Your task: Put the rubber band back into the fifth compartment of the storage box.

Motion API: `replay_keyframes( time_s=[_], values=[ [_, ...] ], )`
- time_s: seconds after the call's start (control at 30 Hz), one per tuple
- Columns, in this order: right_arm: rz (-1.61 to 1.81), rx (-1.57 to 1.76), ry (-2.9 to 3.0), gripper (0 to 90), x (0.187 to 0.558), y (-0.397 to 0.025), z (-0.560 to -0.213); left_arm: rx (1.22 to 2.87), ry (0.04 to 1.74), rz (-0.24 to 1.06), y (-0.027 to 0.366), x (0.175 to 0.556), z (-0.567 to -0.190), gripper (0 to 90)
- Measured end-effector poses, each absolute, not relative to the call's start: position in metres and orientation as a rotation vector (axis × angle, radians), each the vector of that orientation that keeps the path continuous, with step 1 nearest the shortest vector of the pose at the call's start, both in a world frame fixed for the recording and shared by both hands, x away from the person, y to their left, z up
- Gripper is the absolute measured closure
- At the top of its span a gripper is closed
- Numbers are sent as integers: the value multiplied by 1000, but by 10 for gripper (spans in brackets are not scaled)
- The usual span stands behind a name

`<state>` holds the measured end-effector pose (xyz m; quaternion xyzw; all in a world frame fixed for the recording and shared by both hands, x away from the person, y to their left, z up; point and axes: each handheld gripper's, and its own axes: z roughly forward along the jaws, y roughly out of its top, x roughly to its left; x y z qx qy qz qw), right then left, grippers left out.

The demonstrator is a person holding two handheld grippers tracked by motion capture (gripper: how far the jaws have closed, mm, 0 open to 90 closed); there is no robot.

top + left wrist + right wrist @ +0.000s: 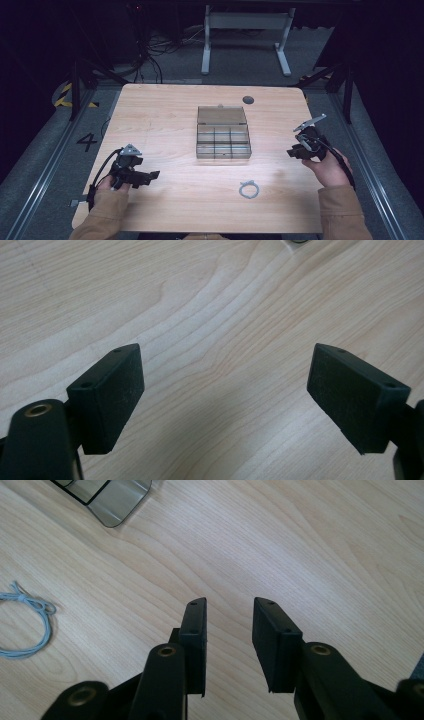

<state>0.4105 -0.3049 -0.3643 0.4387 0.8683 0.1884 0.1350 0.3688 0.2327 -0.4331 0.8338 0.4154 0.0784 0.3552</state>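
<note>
With my left gripper (150, 176) spread wide and my right gripper (291, 151) parted narrowly, both empty, the thin string loop (249, 189) lying flat in front of the compartment box (223, 134) could slip between closing jaws.

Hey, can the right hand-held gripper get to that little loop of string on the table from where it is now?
Probably yes. Bare table lies between the right hand-held gripper and the string loop, its jaws stand apart with nothing between them, and the compartment box sits off to the side.
</note>
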Motion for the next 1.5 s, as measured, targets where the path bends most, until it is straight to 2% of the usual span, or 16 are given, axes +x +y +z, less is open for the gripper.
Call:
replay_keyframes(
  time_s=[0.17,0.63,1.5],
  values=[
    [567,1230,2544,655,408,-301,-363,2103,1067,180,234,369,-433,158],
    [555,1048,2679,596,391,-273,-354,2099,1020,178,230,368,-431,158],
    [550,836,2826,558,372,-227,-350,2102,1033,175,230,369,-431,158]
  ],
)
